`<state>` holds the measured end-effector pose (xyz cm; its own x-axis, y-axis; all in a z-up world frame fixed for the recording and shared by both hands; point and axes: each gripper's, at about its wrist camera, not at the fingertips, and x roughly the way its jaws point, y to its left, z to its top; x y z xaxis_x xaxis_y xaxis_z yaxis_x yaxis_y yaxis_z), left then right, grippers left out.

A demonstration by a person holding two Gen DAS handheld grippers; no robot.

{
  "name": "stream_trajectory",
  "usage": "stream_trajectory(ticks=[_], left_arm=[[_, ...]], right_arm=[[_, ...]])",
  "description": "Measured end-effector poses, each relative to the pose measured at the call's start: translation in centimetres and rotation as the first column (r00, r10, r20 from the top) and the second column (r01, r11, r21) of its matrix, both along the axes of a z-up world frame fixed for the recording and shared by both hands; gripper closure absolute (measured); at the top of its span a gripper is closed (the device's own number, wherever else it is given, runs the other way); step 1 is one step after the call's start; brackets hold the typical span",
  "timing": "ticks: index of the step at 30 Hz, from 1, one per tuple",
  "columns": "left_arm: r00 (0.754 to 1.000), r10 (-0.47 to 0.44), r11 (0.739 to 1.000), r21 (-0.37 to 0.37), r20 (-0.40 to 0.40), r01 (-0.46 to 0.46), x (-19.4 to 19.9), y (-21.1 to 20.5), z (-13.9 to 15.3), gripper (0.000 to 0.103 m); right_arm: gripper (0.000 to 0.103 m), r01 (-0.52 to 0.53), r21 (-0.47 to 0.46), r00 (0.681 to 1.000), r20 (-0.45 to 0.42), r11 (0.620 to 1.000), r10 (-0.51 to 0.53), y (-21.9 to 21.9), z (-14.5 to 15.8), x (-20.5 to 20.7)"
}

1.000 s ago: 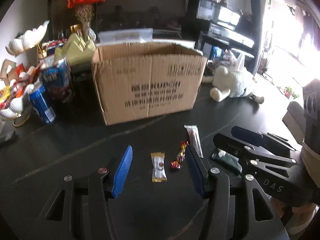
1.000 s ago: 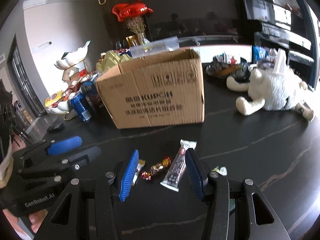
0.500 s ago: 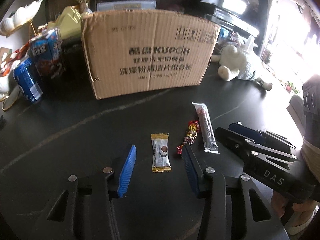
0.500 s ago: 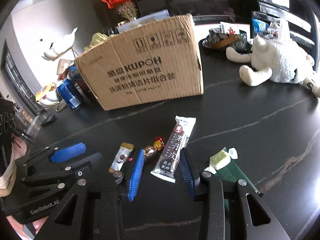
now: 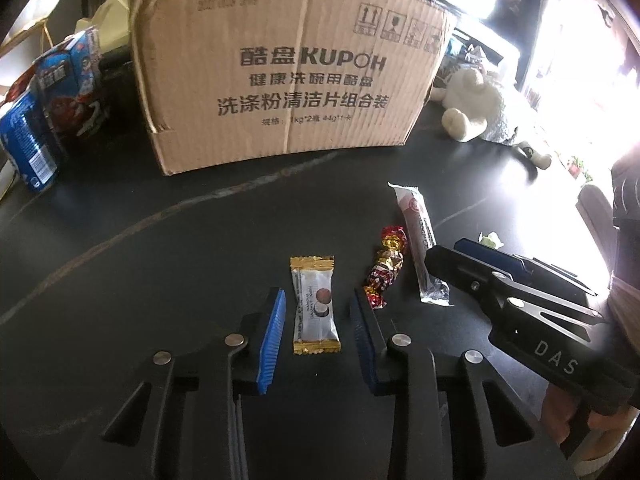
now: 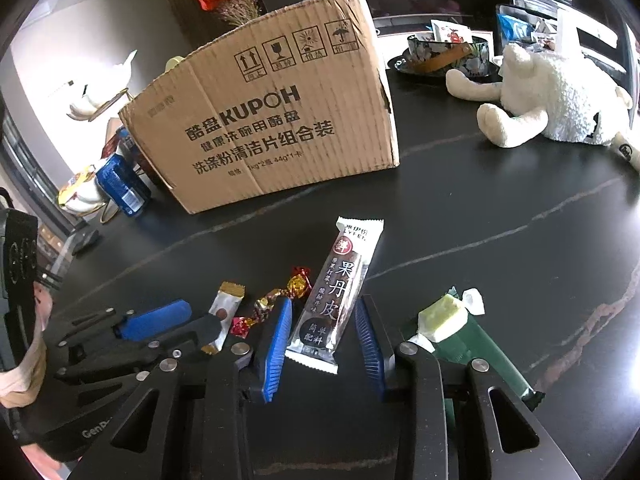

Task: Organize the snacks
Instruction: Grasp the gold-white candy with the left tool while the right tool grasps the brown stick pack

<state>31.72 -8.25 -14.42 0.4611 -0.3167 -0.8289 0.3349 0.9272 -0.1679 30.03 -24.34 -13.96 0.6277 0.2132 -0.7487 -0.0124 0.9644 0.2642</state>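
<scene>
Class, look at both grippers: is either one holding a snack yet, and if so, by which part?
Nothing is held. The left gripper is open around the gold-edged candy; the right gripper is open around the dark bar. Both lie on the table.

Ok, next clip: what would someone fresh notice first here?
Probably the big cardboard box printed KUPOH, standing at the back of the dark table. Then the two open grippers low over the snacks: the left gripper straddles a gold-edged candy packet, the right gripper a long dark fruit-leather bar. A white plush toy lies far right.
</scene>
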Motion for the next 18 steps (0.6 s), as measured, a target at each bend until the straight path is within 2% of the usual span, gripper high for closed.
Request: stream_trajectory(ticks=[7, 18], left_arm=[[1.000, 0.003, 1.000, -0.005, -0.015, -0.003, 0.6, -0.3, -0.5, 0.075], [0.999, 0.011, 1.000, -0.023, -0.034, -0.012, 1.3, -0.4, -1.0, 0.082]], right_arm=[[0.071, 0.002, 0.016, 1.000, -0.016, 1.000, -0.001, -0.1, -0.6, 0.8], [0.073, 0.008, -0.013, 1.000, -0.026, 1.000, -0.009, 0.4, -1.1, 1.8]])
